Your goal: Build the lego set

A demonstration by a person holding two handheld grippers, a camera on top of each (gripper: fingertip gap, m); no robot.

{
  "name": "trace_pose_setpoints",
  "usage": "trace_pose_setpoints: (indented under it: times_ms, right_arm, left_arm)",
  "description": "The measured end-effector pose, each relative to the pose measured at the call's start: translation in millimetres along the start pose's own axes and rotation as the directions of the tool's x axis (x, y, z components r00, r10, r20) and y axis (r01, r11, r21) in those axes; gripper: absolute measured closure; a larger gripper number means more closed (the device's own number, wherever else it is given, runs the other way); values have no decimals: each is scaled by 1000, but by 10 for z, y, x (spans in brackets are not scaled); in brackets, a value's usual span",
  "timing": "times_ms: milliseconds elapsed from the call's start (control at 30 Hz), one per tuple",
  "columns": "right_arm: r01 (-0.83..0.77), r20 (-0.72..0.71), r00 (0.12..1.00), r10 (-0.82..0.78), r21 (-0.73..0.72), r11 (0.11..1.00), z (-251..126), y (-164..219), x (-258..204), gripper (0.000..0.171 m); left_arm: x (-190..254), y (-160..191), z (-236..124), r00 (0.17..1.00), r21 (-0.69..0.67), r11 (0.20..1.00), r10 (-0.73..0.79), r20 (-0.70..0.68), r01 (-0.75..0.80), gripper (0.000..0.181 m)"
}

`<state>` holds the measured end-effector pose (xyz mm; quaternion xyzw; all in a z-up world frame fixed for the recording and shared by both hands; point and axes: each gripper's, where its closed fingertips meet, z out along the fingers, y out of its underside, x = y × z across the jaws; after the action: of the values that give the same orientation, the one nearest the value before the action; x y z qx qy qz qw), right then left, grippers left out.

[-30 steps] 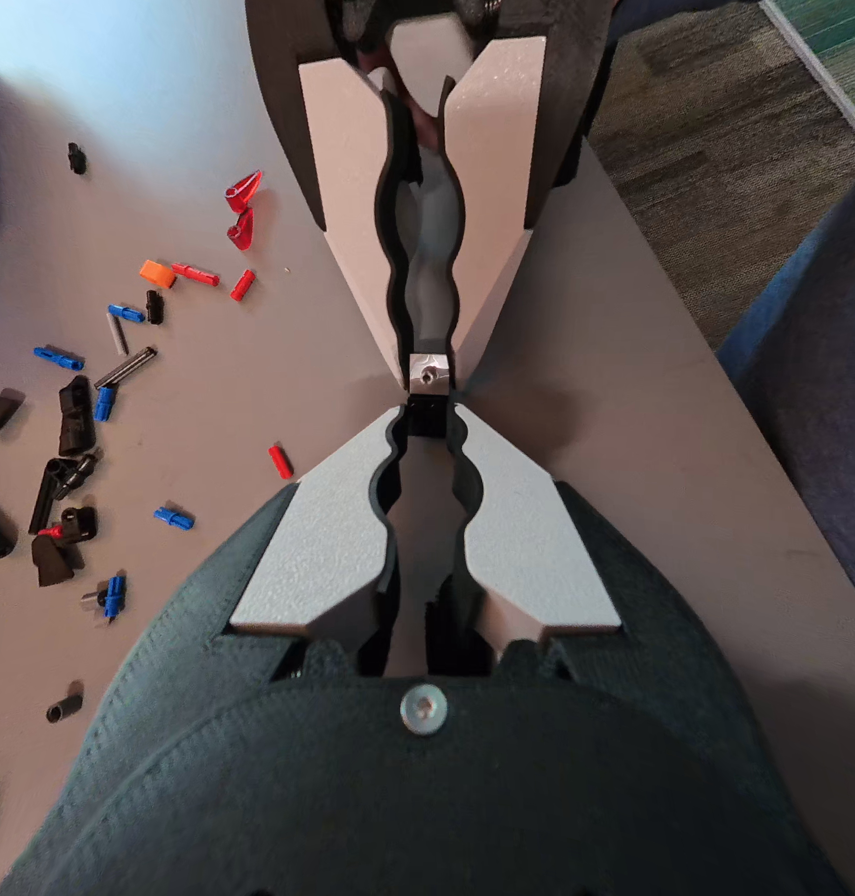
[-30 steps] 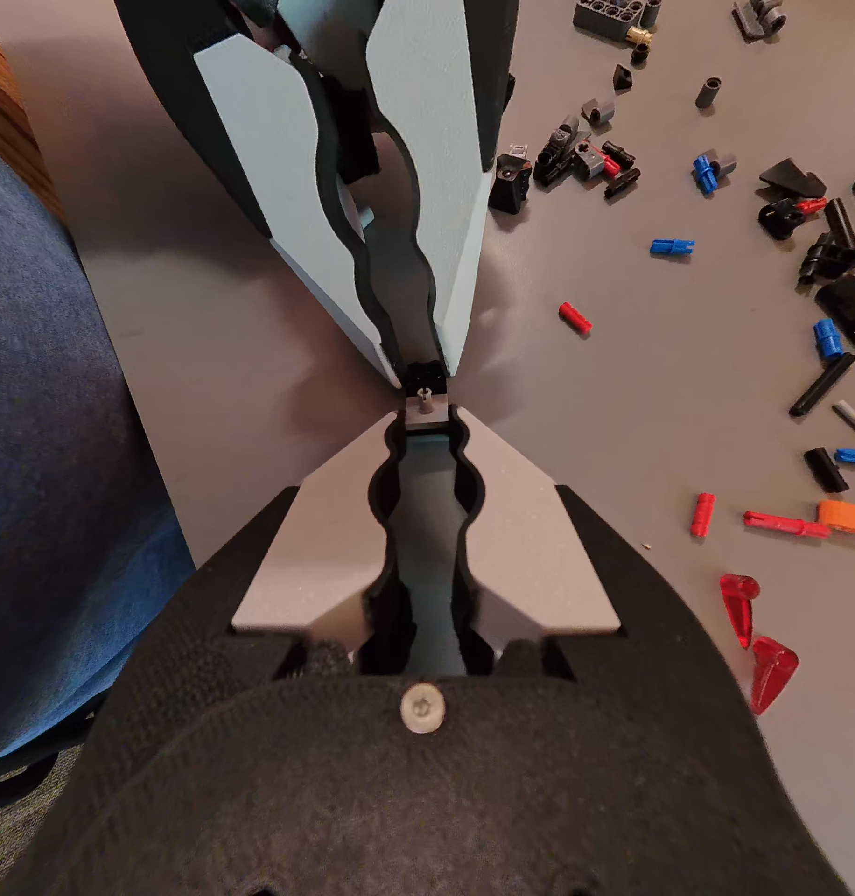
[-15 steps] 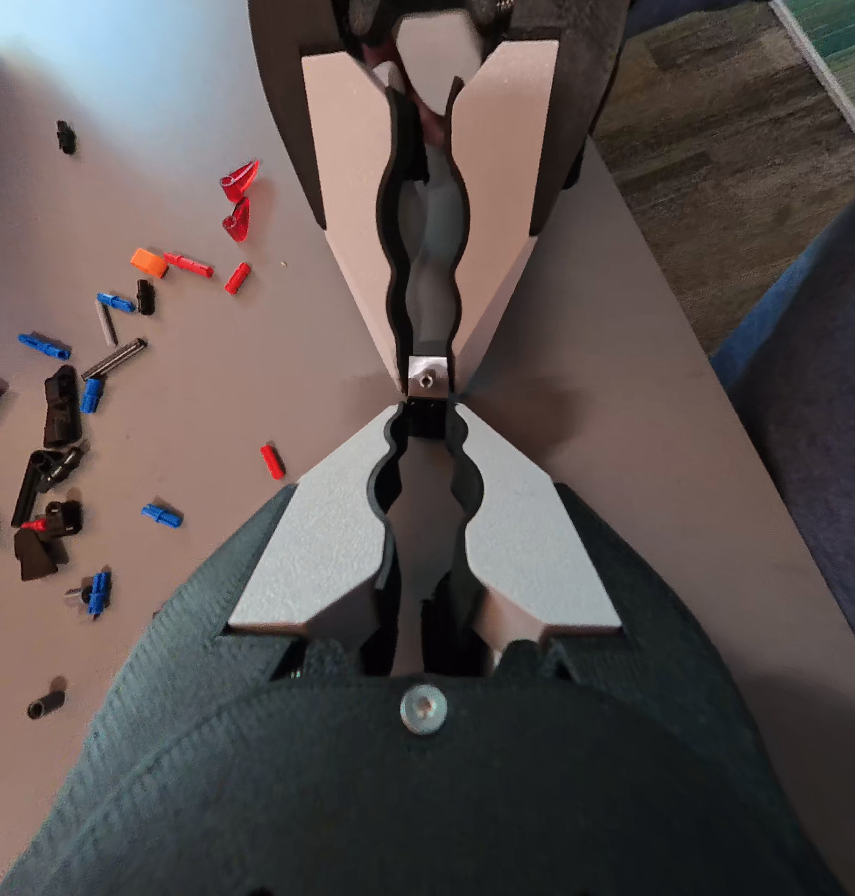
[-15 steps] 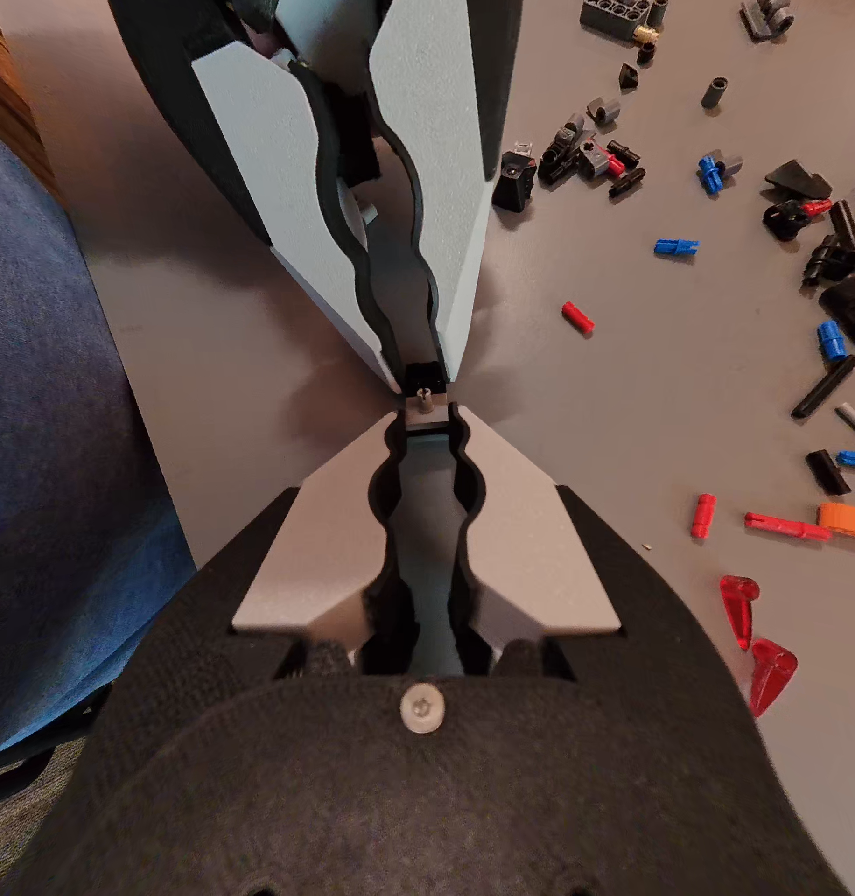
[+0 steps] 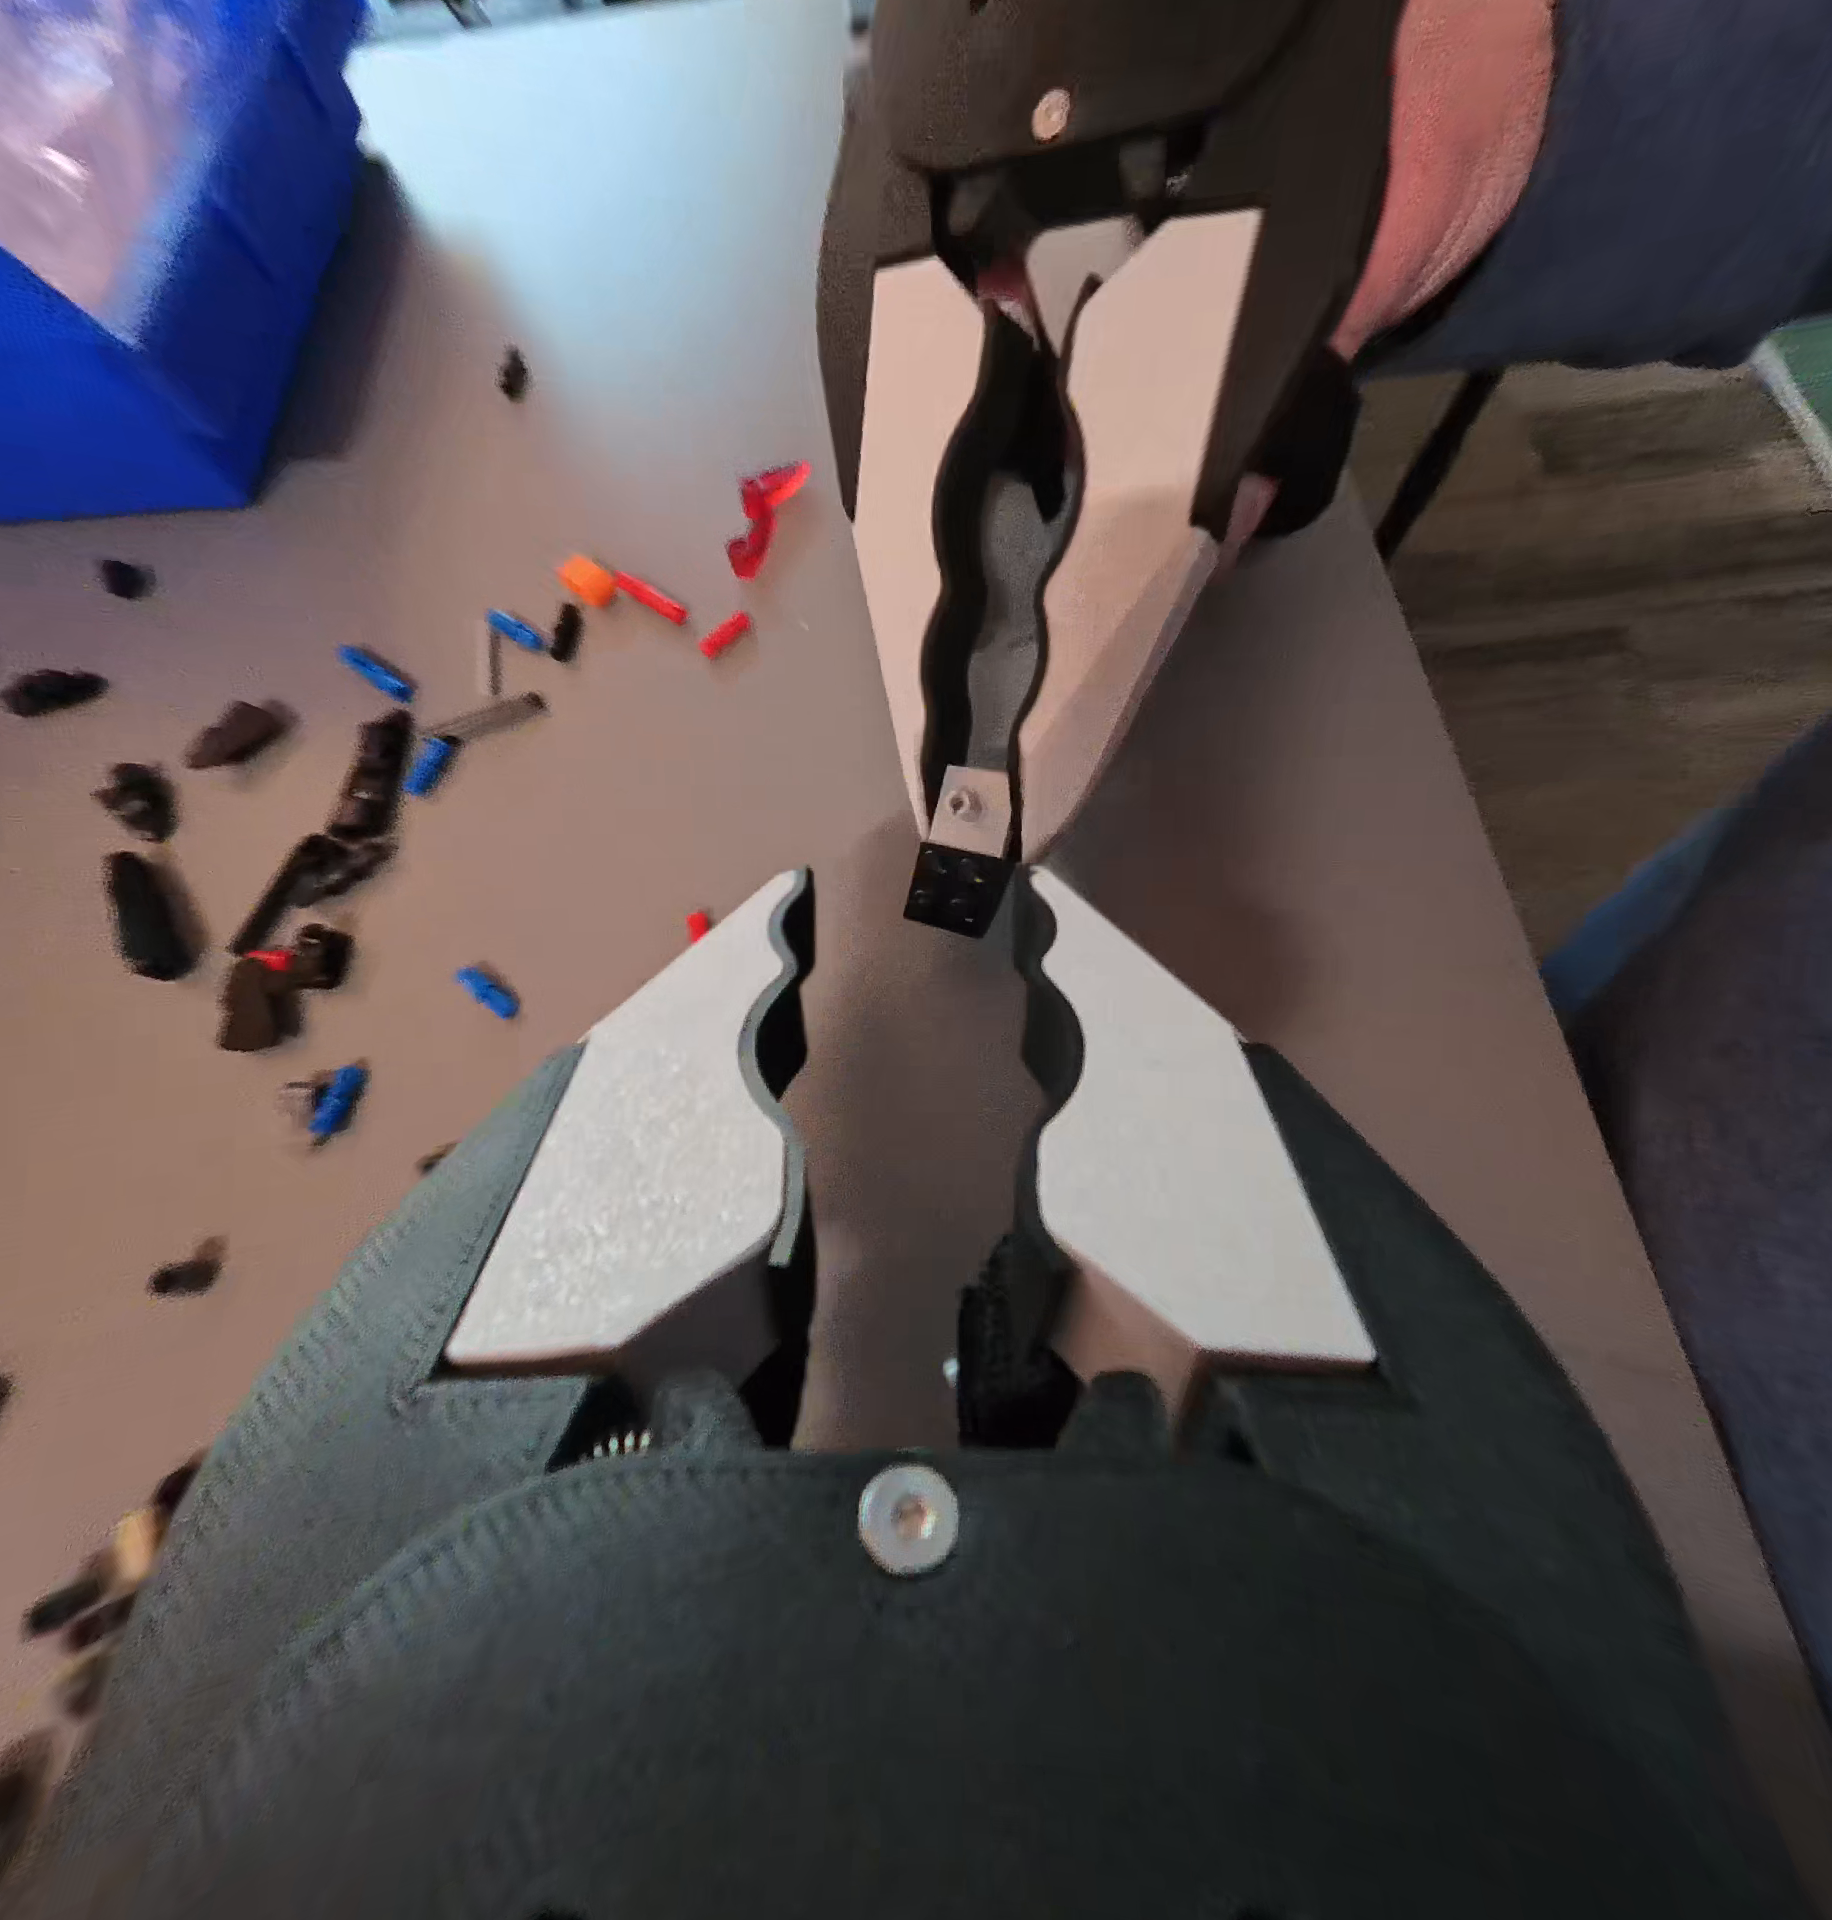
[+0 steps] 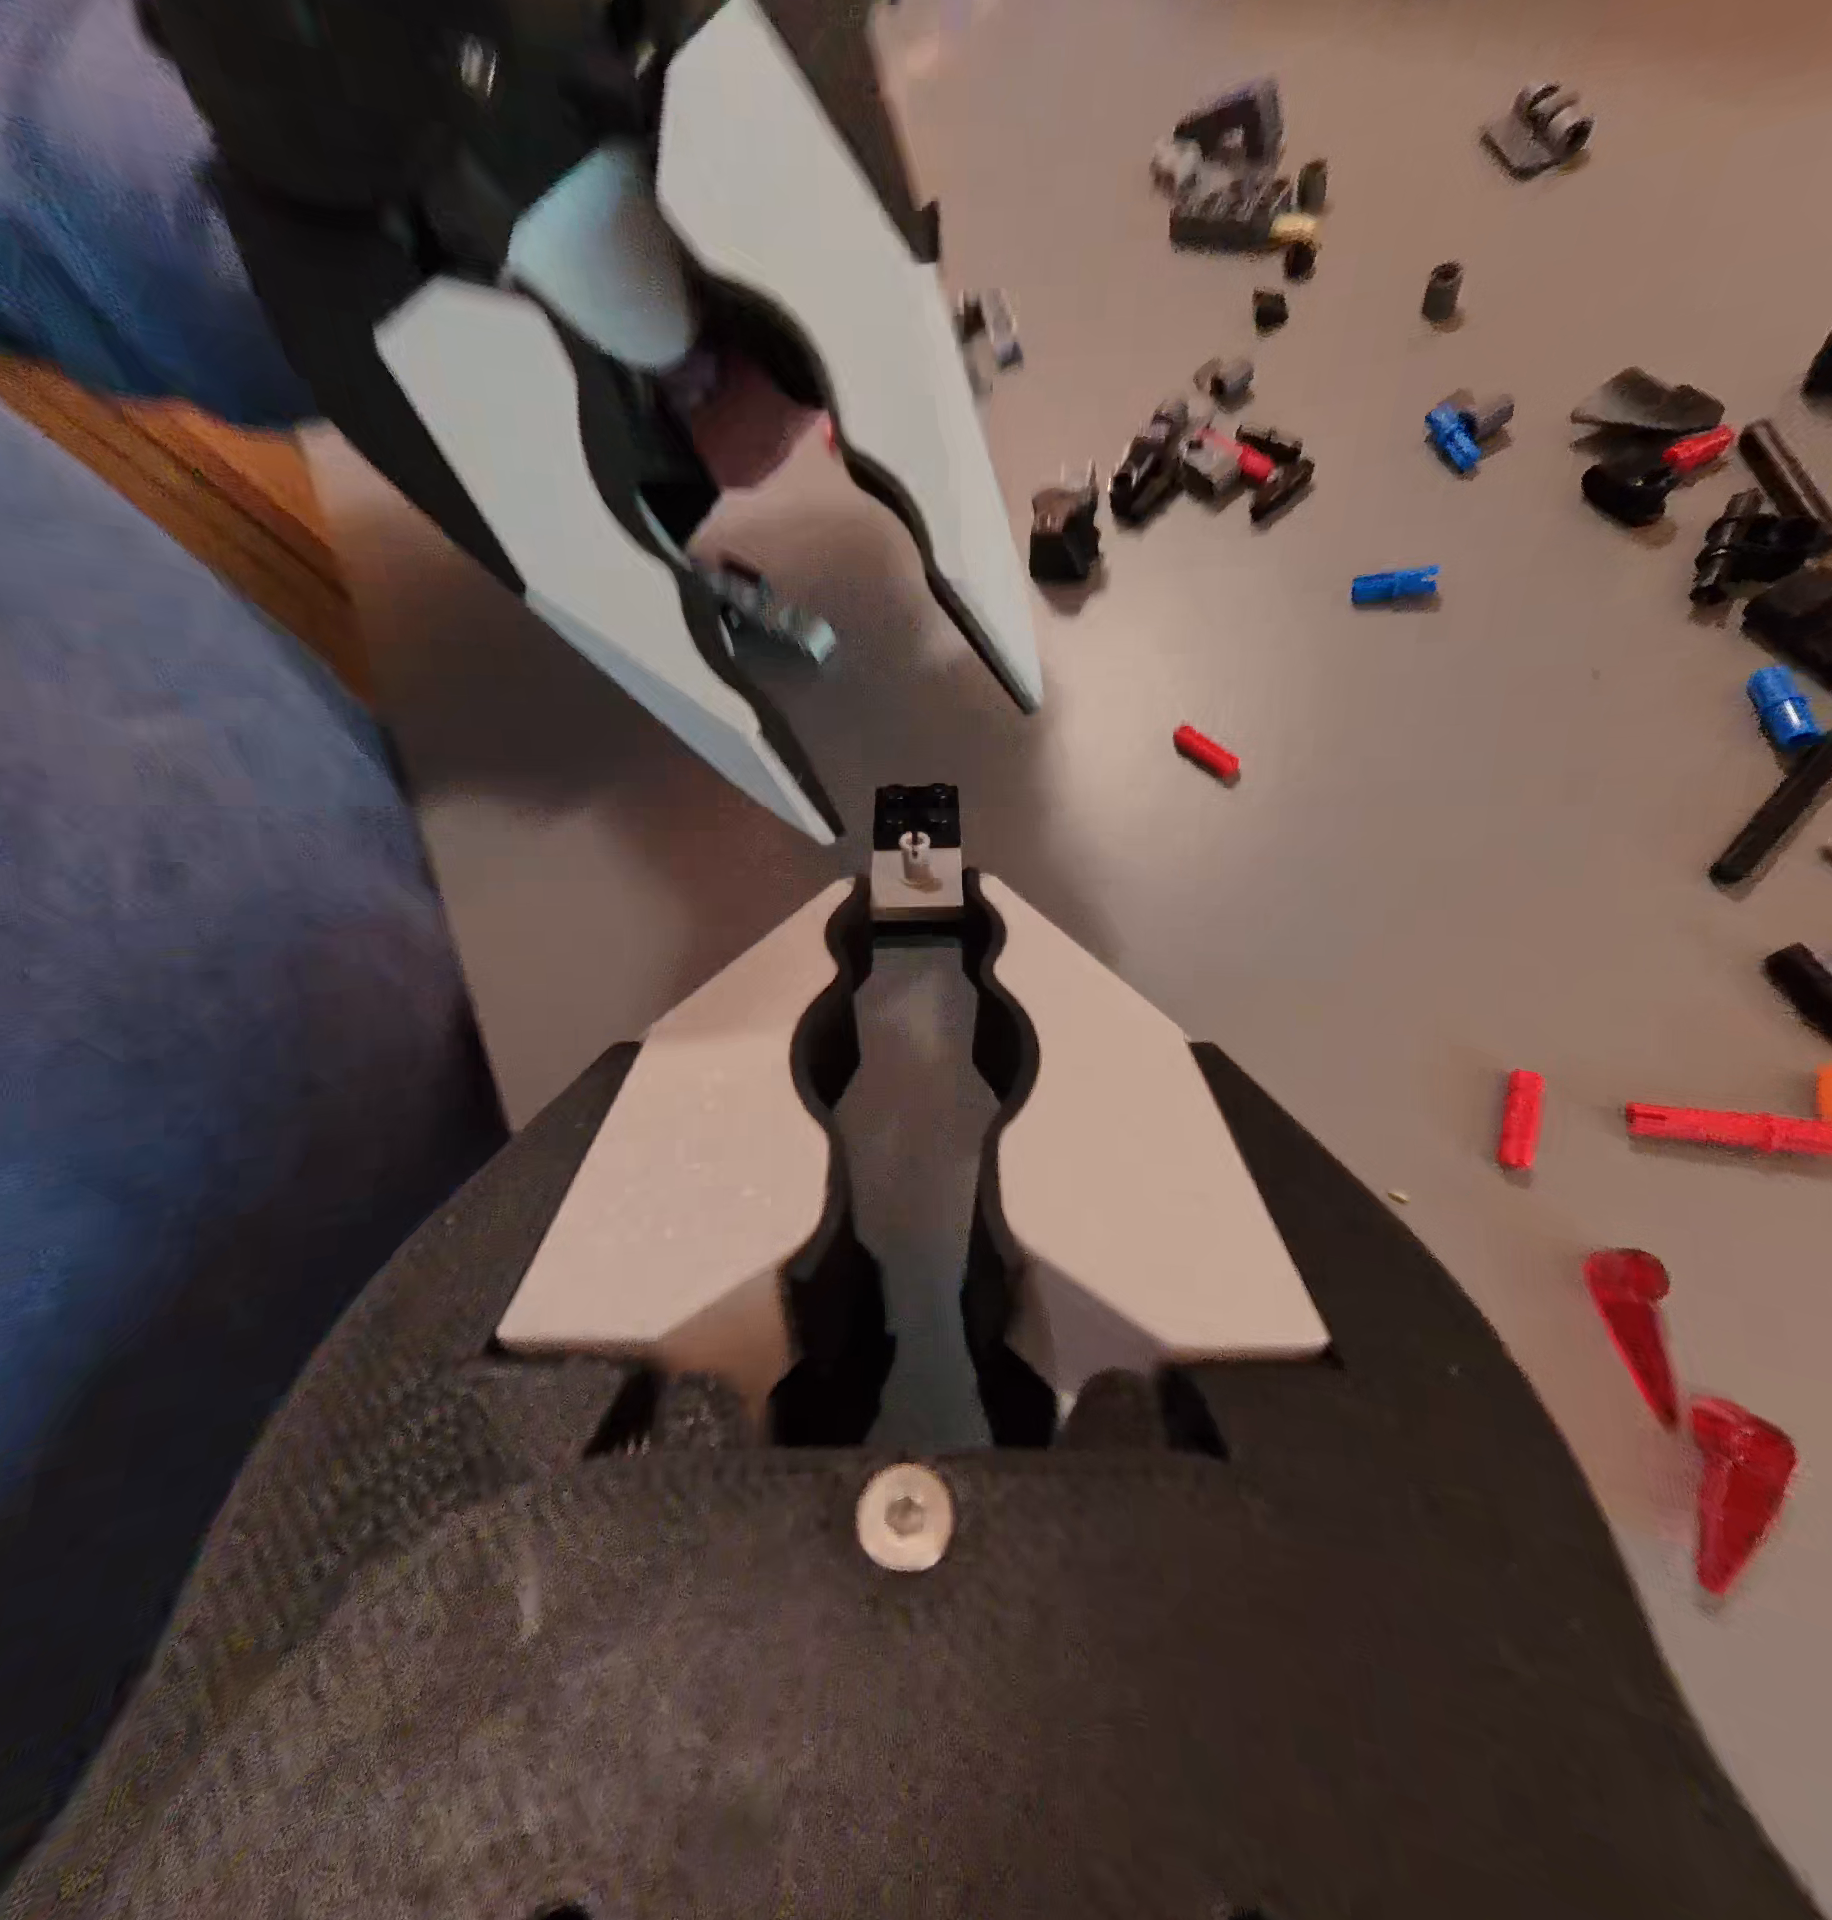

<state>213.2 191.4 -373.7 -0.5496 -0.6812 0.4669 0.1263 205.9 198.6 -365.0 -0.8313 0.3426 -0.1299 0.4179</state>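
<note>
My right gripper [image 6: 914, 888] is shut on a small grey piece [image 6: 917, 883] with a peg on top. A black 2x2 brick [image 6: 917, 810] sits fixed on the grey piece's far end, held above the table. My left gripper [image 5: 917, 894] is open and empty, its fingertips on either side of the black brick [image 5: 959, 888] without gripping it. The left wrist view shows the right gripper [image 5: 974, 821] coming in from the top, holding the grey piece [image 5: 969, 816]. The right wrist view shows the left gripper [image 6: 927, 764] open and tilted.
Many loose black, blue and red pieces [image 5: 372, 790] lie scattered on the grey table [image 5: 1255, 935]. Two clear red pieces [image 6: 1722, 1455] lie near my right gripper. A blue box [image 5: 112, 312] stands at the far left. The table edge [image 5: 1494, 935] runs close by, with blue fabric [image 6: 164, 935] beyond it. My left and right fingertips are right by each other.
My left gripper has opened and let go of the black brick, which stays on the grey piece in my right gripper. The left gripper has drawn back and tilted.
</note>
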Motion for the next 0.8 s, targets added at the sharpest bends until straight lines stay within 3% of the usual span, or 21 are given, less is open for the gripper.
trace_pose_setpoints:
  times_ms: [133,300,633,800]
  right_arm:
    - [-292,205,945,254,187,938,-186,-404,-21,158]
    - [-453,413,839,355,167,876,-283,-608,-122,157]
    - [-493,576,730,366,73,867,-245,-742,-396,157]
    - [-482,568,735,371,53,874,-180,-674,-453,157]
  left_arm:
    - [-24,-180,-193,988,38,989,137,72,-140,143]
    - [-125,-401,-382,961,57,969,231,152,-242,152]
    - [-16,-435,-539,932,39,939,335,137,-343,169]
    - [65,-351,-543,923,2,934,353,152,-358,169]
